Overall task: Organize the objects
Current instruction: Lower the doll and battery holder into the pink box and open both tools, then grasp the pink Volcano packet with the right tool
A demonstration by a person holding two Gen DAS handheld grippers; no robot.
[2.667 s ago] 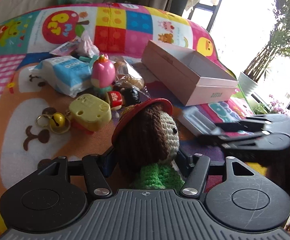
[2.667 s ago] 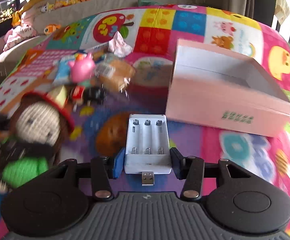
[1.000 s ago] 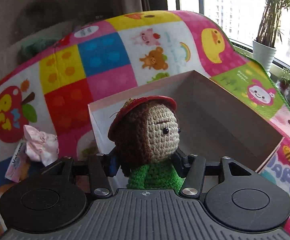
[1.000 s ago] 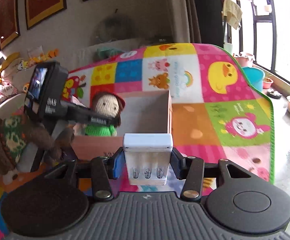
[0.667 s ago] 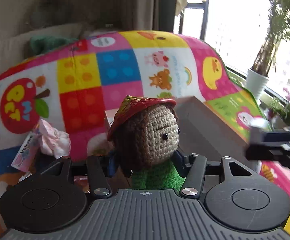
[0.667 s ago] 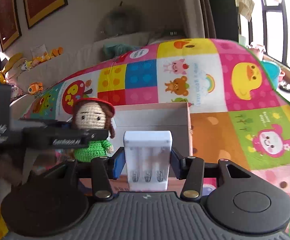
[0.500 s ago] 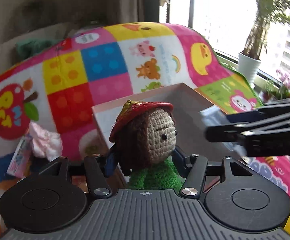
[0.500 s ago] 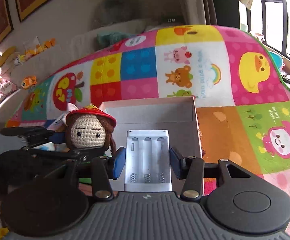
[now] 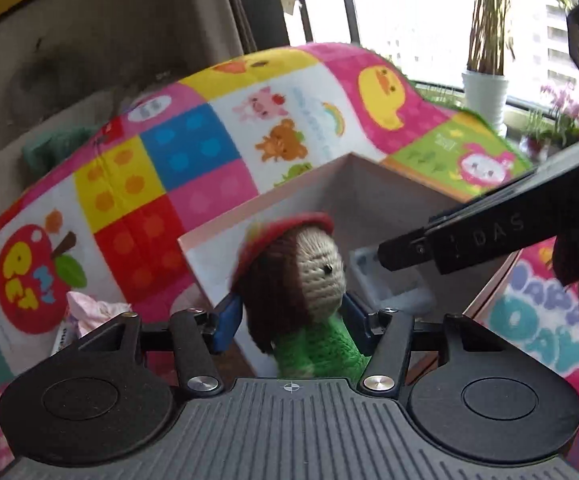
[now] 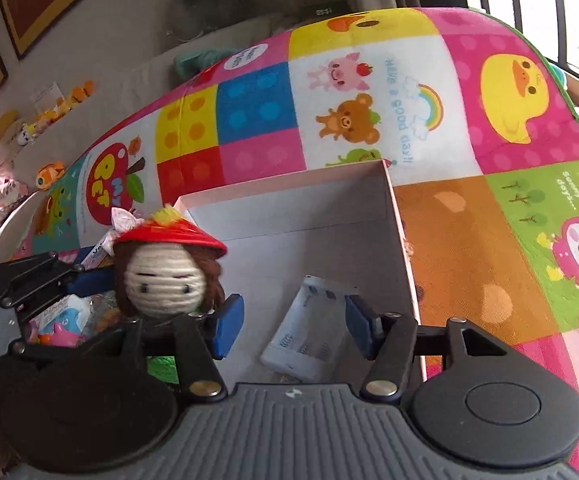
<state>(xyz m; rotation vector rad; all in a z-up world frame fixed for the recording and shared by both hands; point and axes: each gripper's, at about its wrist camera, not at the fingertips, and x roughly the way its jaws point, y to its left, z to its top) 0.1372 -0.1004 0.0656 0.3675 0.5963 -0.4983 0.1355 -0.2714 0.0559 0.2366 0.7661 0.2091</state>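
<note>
Left tongs (image 9: 289, 316): stayed clenched on the crochet doll (image 9: 301, 280), closing a touch, held at the pink box's (image 9: 249, 216) near-left corner, not yet inside.
Box: sat open on the colourful play mat (image 10: 469, 240).
Right tongs (image 10: 293, 320): opening; pads had parted from the white battery charger (image 10: 309, 332), gripped a second earlier.
Charger: lay tilted inside the box.
Meaning: one item stowed; doll likely next.

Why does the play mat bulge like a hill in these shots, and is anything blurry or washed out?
Both wrist views are fisheye, so the flat play mat curves. Left wrist view: the window is blown out white, and the crochet doll looks soft. Right wrist view: the white battery charger in the box is smeared.
</note>
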